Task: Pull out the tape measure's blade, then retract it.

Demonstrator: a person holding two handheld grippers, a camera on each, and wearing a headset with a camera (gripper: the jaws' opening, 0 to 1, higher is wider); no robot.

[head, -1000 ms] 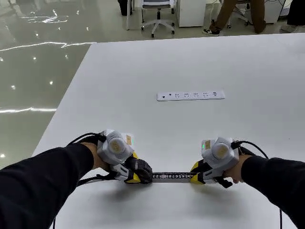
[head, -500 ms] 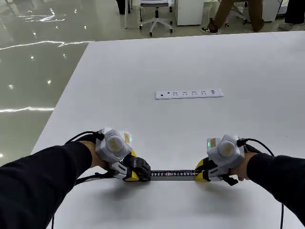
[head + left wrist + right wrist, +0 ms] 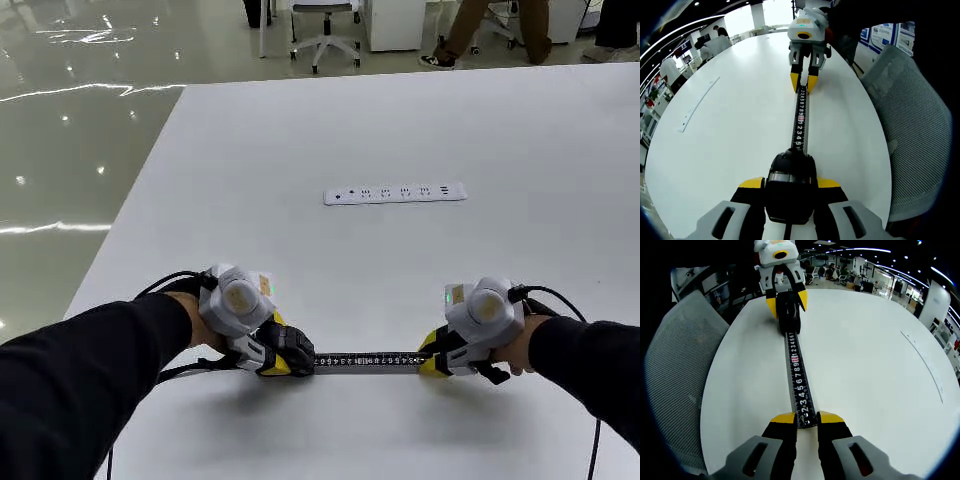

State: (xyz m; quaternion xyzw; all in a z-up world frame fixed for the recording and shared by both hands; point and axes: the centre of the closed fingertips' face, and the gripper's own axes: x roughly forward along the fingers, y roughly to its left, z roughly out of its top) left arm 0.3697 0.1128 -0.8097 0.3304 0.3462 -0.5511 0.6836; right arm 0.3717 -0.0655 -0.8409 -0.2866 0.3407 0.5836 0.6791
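Clamping the tape measure case (image 3: 790, 200) at left, the left gripper (image 3: 790, 183) faces the right gripper (image 3: 806, 419), pinched on the end of the blade (image 3: 796, 367) (numbers up).

The tape measure's blade (image 3: 799, 385) carries black numerals 2 to 9.

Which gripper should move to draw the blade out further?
Right, probably. The right gripper pinches the blade at its tip; the left gripper is clamped round the case and can anchor it.
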